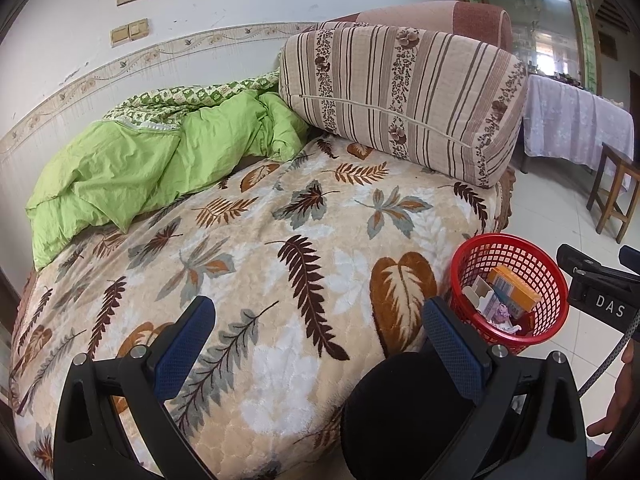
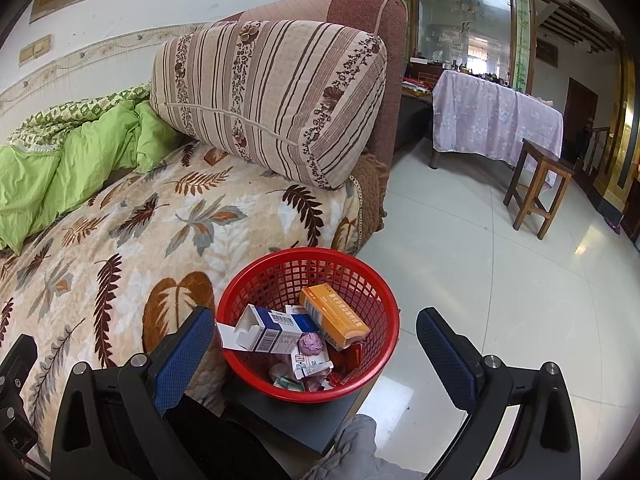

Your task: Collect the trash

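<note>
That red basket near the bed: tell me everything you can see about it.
The red basket is round, made of what looks like plastic lattice, with a solid rim, widening toward the top. It stands upright on a dark flat surface beside the leaf-patterned bed cover. Inside lie an orange box, an opened blue-and-white box, a crumpled purple wad and smaller scraps. Neither gripper touches it.

Bright daylight, perhaps window-lit; fisheye-warped edges

Red basket (image 2: 308, 280) w/ boxes, wrappers
</note>
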